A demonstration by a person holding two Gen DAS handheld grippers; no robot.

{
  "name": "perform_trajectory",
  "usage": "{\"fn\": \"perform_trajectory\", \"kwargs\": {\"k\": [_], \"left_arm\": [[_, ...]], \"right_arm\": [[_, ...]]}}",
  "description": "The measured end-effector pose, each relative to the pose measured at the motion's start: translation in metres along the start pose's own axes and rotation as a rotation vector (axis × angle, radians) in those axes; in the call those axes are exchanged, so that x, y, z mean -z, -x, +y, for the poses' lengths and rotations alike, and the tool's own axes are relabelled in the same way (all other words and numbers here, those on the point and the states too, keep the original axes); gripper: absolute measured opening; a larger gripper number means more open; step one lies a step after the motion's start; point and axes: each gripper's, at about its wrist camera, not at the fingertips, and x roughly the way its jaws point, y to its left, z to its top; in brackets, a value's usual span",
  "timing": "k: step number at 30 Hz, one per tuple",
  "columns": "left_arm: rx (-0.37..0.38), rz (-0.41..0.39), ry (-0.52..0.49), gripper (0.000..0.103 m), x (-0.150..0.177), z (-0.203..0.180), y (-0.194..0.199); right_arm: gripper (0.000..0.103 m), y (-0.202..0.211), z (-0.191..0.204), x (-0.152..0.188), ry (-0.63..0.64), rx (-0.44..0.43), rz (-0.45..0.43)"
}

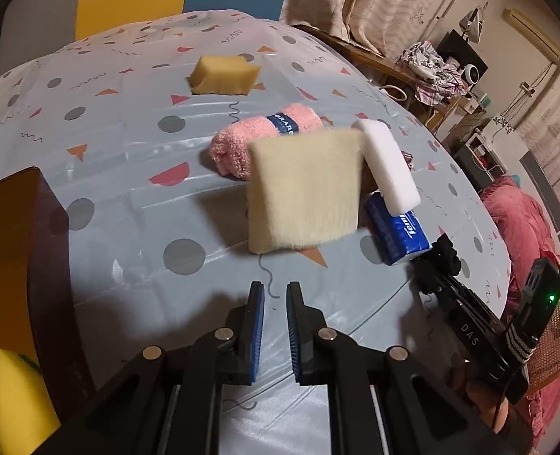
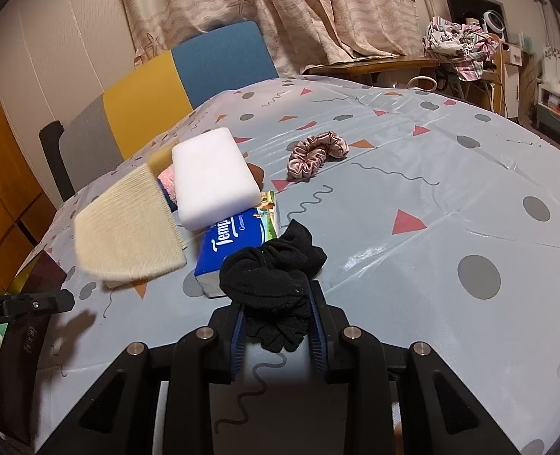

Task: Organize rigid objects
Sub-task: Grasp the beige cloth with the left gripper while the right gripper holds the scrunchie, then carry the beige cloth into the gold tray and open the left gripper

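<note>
Right jaws clamped on black scrunchie (image 2: pixel 276 276); left jaws narrowly parted, empty; tissue pack (image 2: pixel 238 239) half hidden under white sponge (image 2: pixel 213 178).

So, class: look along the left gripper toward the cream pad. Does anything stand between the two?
Nothing visible does. The left gripper has empty, slightly parted jaws, and only bare tablecloth lies between them and the cream pad. The white sponge and tissue pack sit to its right.

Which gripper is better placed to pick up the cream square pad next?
Left. The left gripper is empty, its jaws slightly apart, pointing at the cream square pad. The right gripper is shut on a black fabric bundle.
</note>
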Motion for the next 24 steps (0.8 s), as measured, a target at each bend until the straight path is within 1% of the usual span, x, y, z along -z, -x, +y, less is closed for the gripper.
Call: {"fn": "perform_trajectory", "kwargs": {"k": [1, 2, 3, 4, 6, 8, 10, 11, 12, 15, 16, 17, 18, 19, 20, 21, 22, 24], "left_arm": [[-0.001, -0.007, 0.008, 0.022, -0.001, 0.000, 0.001], [-0.001, -0.015, 0.013, 0.029, -0.003, -0.002, 0.001], [-0.008, -0.026, 0.011, 0.041, -0.007, -0.004, 0.002], [-0.025, -0.037, 0.005, 0.045, -0.011, -0.007, 0.002], [-0.056, -0.051, 0.001, 0.049, -0.019, -0.010, 0.001], [-0.090, -0.043, 0.004, 0.058, -0.031, -0.013, -0.009], [-0.123, -0.046, 0.008, 0.080, -0.042, -0.015, -0.020], [-0.137, -0.046, 0.007, 0.084, -0.047, -0.017, -0.026], [-0.156, -0.050, 0.003, 0.086, -0.052, -0.018, -0.034], [-0.233, -0.020, 0.002, 0.086, -0.062, -0.015, -0.058], [-0.238, -0.014, 0.014, 0.086, -0.064, -0.012, -0.063], [-0.219, -0.011, 0.025, 0.086, -0.065, -0.009, -0.067], [-0.190, -0.010, 0.026, 0.083, -0.064, -0.008, -0.070], [-0.161, -0.014, 0.021, 0.067, -0.063, -0.008, -0.072], [-0.135, -0.023, 0.018, 0.054, -0.061, -0.007, -0.072], [-0.129, -0.030, 0.017, 0.040, -0.059, -0.008, -0.070], [-0.121, -0.039, 0.012, 0.029, -0.057, -0.009, -0.068], [-0.122, -0.057, -0.026, 0.021, -0.055, -0.014, -0.060]], "right_arm": [[0.029, 0.000, 0.000, 0.000, -0.001, 0.000, 0.000], [0.029, 0.000, 0.000, 0.000, -0.001, -0.001, 0.000], [0.029, 0.000, 0.000, 0.001, 0.000, 0.000, -0.001], [0.029, 0.001, 0.001, 0.001, 0.000, 0.001, -0.001], [0.029, 0.001, 0.001, 0.001, 0.000, 0.000, -0.001], [0.029, 0.000, 0.001, 0.001, -0.004, -0.004, -0.002], [0.029, 0.001, 0.000, 0.001, -0.007, -0.008, -0.003], [0.029, 0.001, 0.000, 0.001, -0.010, -0.011, -0.004], [0.029, 0.001, 0.000, 0.001, -0.012, -0.013, -0.004], [0.029, 0.001, -0.002, 0.001, -0.022, -0.023, -0.006], [0.029, 0.001, -0.003, 0.001, -0.025, -0.026, -0.006], [0.029, 0.001, -0.003, 0.001, -0.027, -0.029, -0.007], [0.029, 0.000, -0.004, 0.001, -0.029, -0.031, -0.007], [0.029, 0.000, -0.004, 0.001, -0.031, -0.033, -0.007], [0.029, 0.000, -0.004, 0.001, -0.032, -0.035, -0.007], [0.029, 0.000, -0.004, 0.001, -0.033, -0.036, -0.007], [0.029, 0.000, -0.004, 0.001, -0.035, -0.038, -0.007], [0.029, 0.000, -0.005, 0.001, -0.036, -0.039, -0.007]]}}
